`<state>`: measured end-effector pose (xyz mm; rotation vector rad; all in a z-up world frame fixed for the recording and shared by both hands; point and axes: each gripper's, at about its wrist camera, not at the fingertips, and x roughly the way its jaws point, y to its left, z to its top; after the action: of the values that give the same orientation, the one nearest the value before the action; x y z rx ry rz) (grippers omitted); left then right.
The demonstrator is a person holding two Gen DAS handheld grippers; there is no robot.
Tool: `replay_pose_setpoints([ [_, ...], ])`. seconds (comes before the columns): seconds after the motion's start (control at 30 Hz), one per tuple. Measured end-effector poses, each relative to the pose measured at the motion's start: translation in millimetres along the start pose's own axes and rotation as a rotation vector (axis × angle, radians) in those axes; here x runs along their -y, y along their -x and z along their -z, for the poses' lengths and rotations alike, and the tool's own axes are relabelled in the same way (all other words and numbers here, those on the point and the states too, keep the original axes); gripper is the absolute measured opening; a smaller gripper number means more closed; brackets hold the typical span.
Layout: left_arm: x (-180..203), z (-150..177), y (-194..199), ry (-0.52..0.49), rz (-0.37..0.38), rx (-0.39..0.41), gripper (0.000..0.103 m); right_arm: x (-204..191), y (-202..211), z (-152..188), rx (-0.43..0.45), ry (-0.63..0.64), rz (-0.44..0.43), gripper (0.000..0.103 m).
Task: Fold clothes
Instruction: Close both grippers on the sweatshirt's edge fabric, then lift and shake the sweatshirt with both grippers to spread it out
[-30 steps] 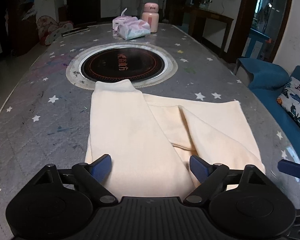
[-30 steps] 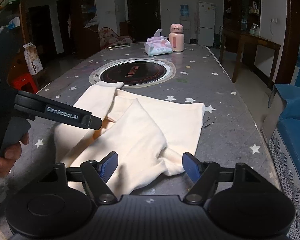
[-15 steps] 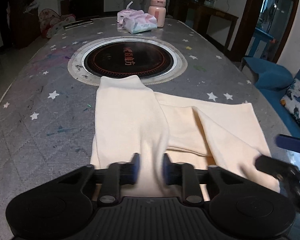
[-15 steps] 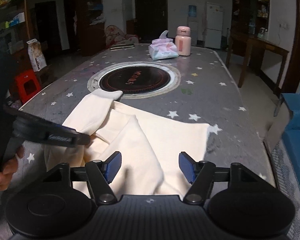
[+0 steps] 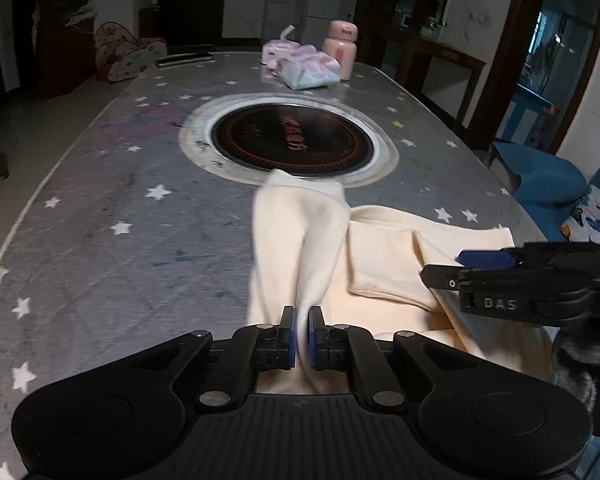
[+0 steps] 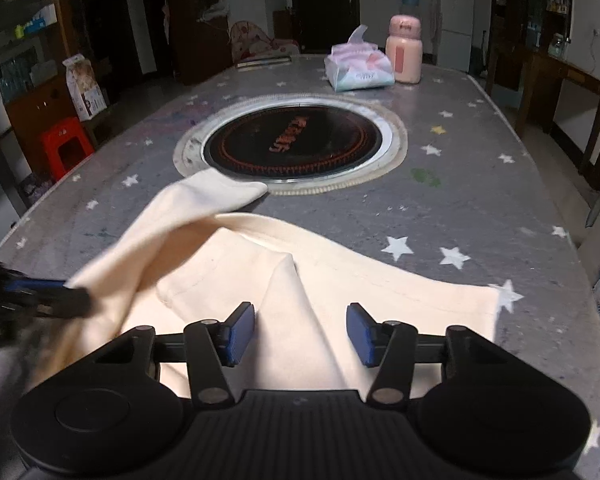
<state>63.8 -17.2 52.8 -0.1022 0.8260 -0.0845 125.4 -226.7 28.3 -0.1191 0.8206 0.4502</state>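
Lying on grey star-print tabletop (image 5: 100, 216): cream garment (image 6: 340, 280), far sleeve end touching rim of round inset cooktop (image 5: 292, 144). Left gripper (image 5: 302, 334) pinching a raised ridge of the garment's near-left part, blue pads (image 5: 288, 332) closed tight on cloth. Right gripper (image 6: 301, 332) hovering over the near-right part, jaws spread wide, gripping nothing. Sitting at far end: tissue pack (image 6: 360, 68), pink bottle (image 6: 405, 50) just beside.

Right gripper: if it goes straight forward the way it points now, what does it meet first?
Probably the cream garment: the open right gripper points over its folded cloth, which lies right ahead on the table. Depth is unclear.
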Motion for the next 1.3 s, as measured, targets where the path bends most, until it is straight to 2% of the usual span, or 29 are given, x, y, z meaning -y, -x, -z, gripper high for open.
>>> replay_pose_setpoints([
  [0.07,-5.1,1.5,6.1,0.006,-0.006,0.011,0.006,-0.4,-2.6,1.0,0.000,0.000,-0.009,0.039],
  [0.1,-7.3,2.6,8.3,0.010,-0.009,0.015,0.006,-0.7,-1.5,1.4,0.004,-0.003,-0.011,0.027],
  [0.2,-14.2,5.4,13.0,0.025,-0.019,0.022,0.005,-1.6,6.0,3.2,0.019,-0.010,-0.006,0.009],
  [0.27,-17.1,6.8,13.7,0.033,-0.024,0.022,0.005,-2.0,14.3,5.3,0.039,-0.004,0.011,0.006],
  [0.4,-14.6,5.8,16.0,0.029,-0.010,0.026,0.007,2.3,37.2,9.2,0.085,-0.011,0.037,0.005],
  [0.47,-8.7,3.1,16.6,0.021,-0.003,0.034,0.014,3.9,50.3,12.4,0.107,-0.010,0.053,0.005],
  [0.5,-5.1,1.8,15.6,0.013,-0.001,0.037,0.023,4.7,56.5,14.4,0.117,-0.010,0.060,0.005],
  [0.6,8.8,-2.0,8.0,-0.030,-0.003,0.041,0.060,7.8,74.5,22.6,0.142,-0.015,0.084,0.005],
  [0.63,13.5,-3.3,5.4,-0.045,-0.004,0.042,0.064,9.0,80.6,26.2,0.150,-0.017,0.094,0.005],
  [0.7,22.7,-5.8,0.4,-0.074,-0.005,0.045,0.064,11.7,93.3,33.4,0.167,-0.023,0.115,0.005],
  [0.77,28.8,-7.2,-9.6,-0.098,-0.023,0.037,0.064,15.5,107.5,41.1,0.186,-0.039,0.133,0.004],
  [0.8,29.9,-7.1,-15.7,-0.107,-0.032,0.028,0.058,17.2,114.2,44.8,0.196,-0.047,0.141,0.004],
  [0.83,29.3,-6.0,-21.5,-0.110,-0.036,0.013,0.039,19.0,122.9,49.9,0.208,-0.056,0.152,0.004],
  [0.9,25.4,-2.9,-29.7,-0.103,-0.029,-0.018,0.016,23.6,139.7,61.7,0.228,-0.081,0.177,0.004],
  [0.93,23.2,-1.0,-31.8,-0.099,-0.025,-0.027,0.011,25.6,147.1,68.0,0.236,-0.091,0.192,0.004],
  [1.1,6.9,9.0,-5.3,-0.071,-0.013,0.031,0.006,39.8,171.5,104.9,0.225,-0.171,0.273,0.004],
  [1.3,-24.0,23.4,52.1,-0.008,-0.012,0.112,0.006,54.1,185.4,144.5,0.177,-0.265,0.337,0.004],
])
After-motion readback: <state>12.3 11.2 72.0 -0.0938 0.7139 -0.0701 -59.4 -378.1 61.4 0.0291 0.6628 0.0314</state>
